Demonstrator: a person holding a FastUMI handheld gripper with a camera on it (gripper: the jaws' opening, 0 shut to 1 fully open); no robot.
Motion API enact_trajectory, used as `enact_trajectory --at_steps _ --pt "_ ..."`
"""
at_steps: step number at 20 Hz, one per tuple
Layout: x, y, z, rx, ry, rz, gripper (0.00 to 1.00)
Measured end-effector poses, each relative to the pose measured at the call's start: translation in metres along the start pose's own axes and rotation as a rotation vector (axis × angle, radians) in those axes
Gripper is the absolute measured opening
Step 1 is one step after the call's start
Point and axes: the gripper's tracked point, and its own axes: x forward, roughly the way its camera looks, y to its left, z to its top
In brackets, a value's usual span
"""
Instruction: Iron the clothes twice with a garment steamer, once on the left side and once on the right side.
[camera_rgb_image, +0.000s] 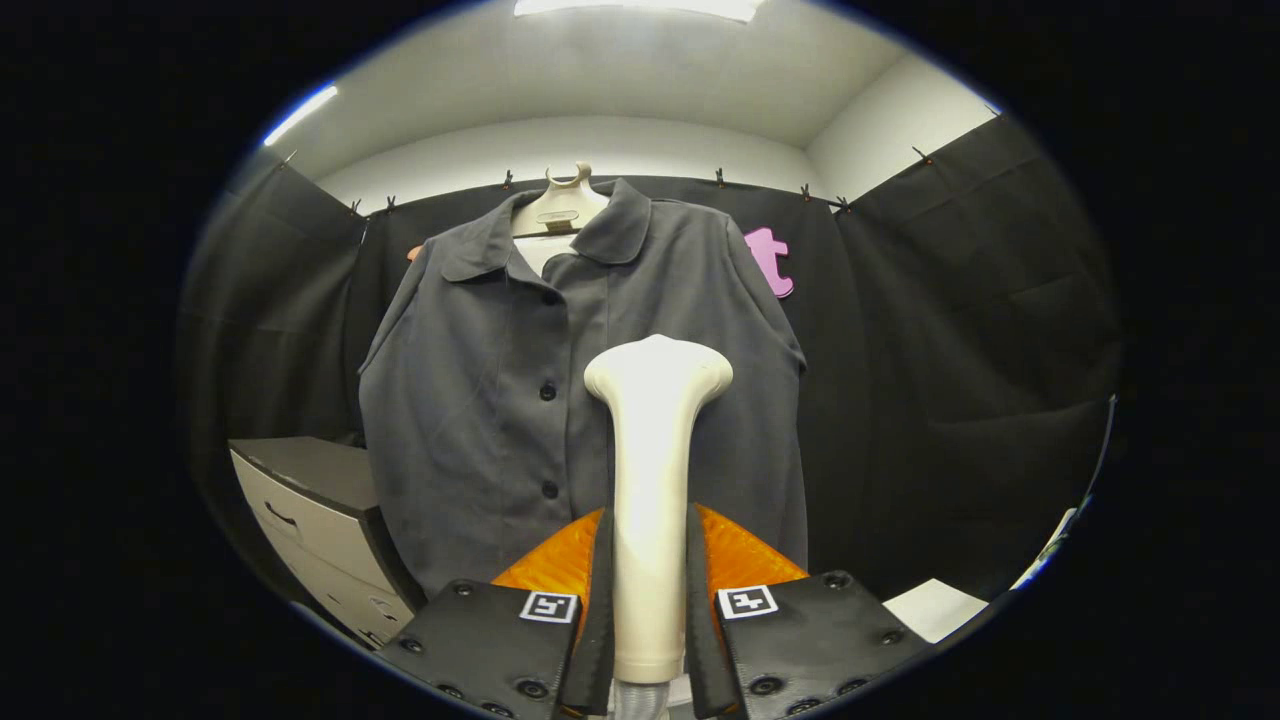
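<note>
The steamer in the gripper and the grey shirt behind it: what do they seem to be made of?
The garment steamer, clamped between the gripper's fingers, looks like smooth cream plastic: one moulded piece with a soft sheen. The grey shirt, on a hanger, seems a matte woven cloth, perhaps cotton blend; it drapes in soft folds and carries dark buttons.

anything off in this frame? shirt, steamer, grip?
Nothing stands out. The grey shirt hangs buttoned and fairly straight on its hanger. The steamer stands upright between the fingers, and the gripper is shut on its handle, head in front of the shirt. A drawer unit sits beside the shirt, closed.
</note>
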Motion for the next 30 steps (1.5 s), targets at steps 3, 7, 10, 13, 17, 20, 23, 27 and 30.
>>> enact_trajectory --at_steps 3,7,10,13,17,20,23,27,30 --pt "-0.007 0.002 -0.015 0.009 0.020 0.002 0.37" --pt "-0.018 0.003 -0.036 0.012 0.056 0.005 0.37" --pt "-0.026 -0.002 -0.050 0.008 0.074 -0.005 0.37" --pt "-0.032 -0.006 -0.065 0.008 0.089 -0.015 0.37" --pt "-0.044 -0.013 -0.086 0.016 0.122 -0.024 0.37" --pt "-0.050 -0.017 -0.095 0.024 0.136 -0.032 0.37" --pt "-0.059 -0.023 -0.104 0.027 0.150 -0.039 0.37" --pt "-0.074 -0.028 -0.104 0.025 0.146 -0.049 0.37" --pt "-0.087 -0.027 -0.095 0.023 0.131 -0.054 0.37"
